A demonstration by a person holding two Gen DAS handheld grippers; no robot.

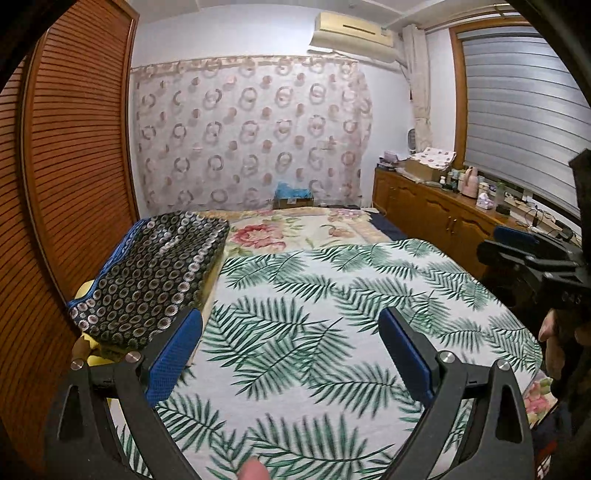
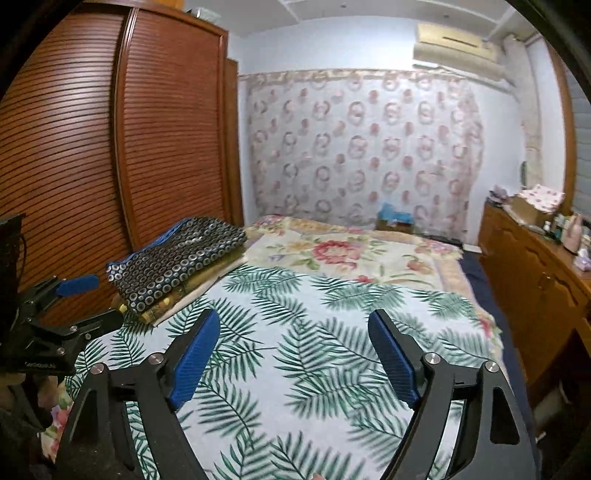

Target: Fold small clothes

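My left gripper (image 1: 291, 345) hangs over the leaf sheet (image 1: 332, 295), blue pads (image 1: 173, 354) spread wide, nothing between them. Right gripper (image 2: 293, 349), same story: jaws apart, empty, above the same green fern print. From the left camera I catch the right gripper off at the right edge, with white digits on its black body, something like "045", too blurred to be sure. From the right camera the left gripper's body carries a small white line of writing, unreadable. The clothes: a folded dark piece with ring dots (image 1: 147, 273), blue edging, sits on top of a small stack (image 2: 173, 266) at the left side of the bed, beside the slatted wardrobe (image 1: 70, 147). Farther back, a floral blanket (image 2: 343, 254). The air conditioner (image 1: 351, 29) shows no legible brand.
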